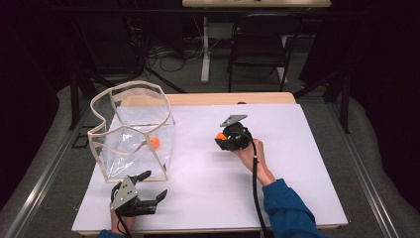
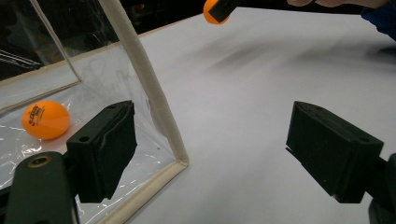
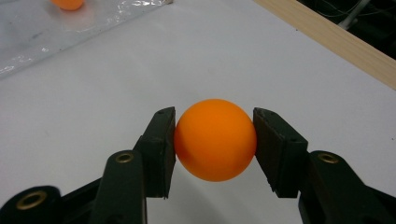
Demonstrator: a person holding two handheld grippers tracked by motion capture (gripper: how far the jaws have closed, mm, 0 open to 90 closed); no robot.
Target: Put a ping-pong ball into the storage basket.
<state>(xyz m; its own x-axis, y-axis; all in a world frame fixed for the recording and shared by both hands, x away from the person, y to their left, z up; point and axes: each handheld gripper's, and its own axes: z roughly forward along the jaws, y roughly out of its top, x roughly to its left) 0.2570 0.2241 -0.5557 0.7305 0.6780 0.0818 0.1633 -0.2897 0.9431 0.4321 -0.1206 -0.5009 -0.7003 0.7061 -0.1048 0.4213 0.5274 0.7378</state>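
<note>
Left tongs [image 1: 152,186] rest on the white table [image 1: 208,198] with jaws spread wide and nothing between them, just beside the near corner of a clear bag [image 1: 133,144] holding one orange ball [image 1: 155,142]. Right tongs [image 3: 215,140] pinch a second orange ball [image 3: 215,139] above mid-table.

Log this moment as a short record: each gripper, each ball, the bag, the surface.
right gripper: shut on held ball, raised off the table
left gripper: open, holding nothing, beside the bag's near corner
second ball: orange, lying inside the bag
bag: clear plastic, cream-trimmed, standing open on the table's left
table: white top, wooden far edge
</note>
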